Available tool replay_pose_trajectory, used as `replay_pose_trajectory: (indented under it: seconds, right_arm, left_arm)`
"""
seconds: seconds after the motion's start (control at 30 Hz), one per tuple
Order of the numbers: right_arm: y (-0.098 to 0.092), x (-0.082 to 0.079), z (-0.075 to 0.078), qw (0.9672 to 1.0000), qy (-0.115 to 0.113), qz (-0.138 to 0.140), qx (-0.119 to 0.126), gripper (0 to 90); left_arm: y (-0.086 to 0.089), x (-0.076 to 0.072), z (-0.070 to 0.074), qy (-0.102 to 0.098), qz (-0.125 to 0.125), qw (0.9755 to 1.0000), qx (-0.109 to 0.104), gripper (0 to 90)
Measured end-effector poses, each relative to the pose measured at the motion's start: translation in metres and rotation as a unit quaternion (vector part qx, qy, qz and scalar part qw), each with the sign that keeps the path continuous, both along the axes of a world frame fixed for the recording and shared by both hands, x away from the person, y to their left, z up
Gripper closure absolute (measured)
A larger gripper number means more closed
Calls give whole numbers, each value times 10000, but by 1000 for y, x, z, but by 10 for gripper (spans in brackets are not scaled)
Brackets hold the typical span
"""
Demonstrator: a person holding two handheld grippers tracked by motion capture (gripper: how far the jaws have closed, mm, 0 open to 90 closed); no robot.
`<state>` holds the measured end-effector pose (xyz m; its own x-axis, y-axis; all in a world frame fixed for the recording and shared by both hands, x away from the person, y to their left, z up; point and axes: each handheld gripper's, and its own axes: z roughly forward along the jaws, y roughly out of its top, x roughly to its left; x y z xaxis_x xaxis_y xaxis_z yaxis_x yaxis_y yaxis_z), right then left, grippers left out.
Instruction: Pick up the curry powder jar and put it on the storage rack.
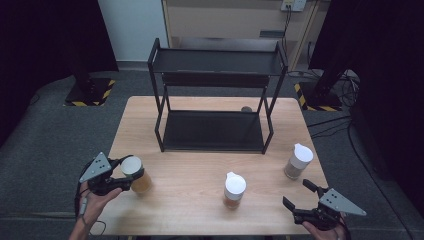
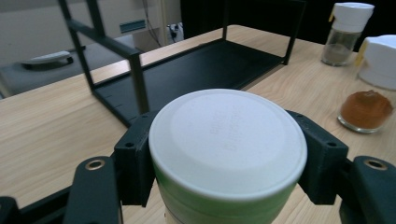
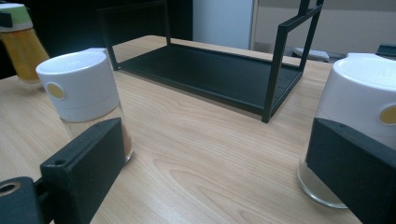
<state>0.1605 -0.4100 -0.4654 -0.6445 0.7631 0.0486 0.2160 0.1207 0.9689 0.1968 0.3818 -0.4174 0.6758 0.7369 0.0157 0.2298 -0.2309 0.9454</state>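
Two jars [image 1: 234,190] [image 1: 298,161] stand apart before the rack [image 1: 215,131].

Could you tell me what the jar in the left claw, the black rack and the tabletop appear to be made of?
Jar: clear body, probably glass or hard plastic, since amber contents show through; its white lid looks like matte moulded plastic with faint embossed lettering.
Rack: likely metal, with thin square black bars and a matte coat.
Tabletop: pale wood or wood-look laminate, with visible grain.
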Motion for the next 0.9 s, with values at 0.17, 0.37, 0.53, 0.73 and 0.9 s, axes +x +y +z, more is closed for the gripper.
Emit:
replay_pose_trajectory:
  seconds: [0.17,0.37,0.53,0.73,0.9]
  right_arm:
    - [0,0,0,10000,0,13,-1,52]
    - [-1,0,0,10000,6,11,21,52]
    - [-1,0,0,10000,3,26,20,54]
    - [-2,0,-1,10000,5,31,32,56]
    - [-2,0,-1,10000,3,34,34,56]
  left_arm:
    - [-12,13,4,33,-227,9997,10,317]
    - [-28,28,8,58,-487,9988,-4,318]
    - [-43,42,9,55,-649,9979,-11,317]
    - [-56,54,12,61,-719,9974,12,317]
    - [-66,62,16,32,-639,9979,35,317]
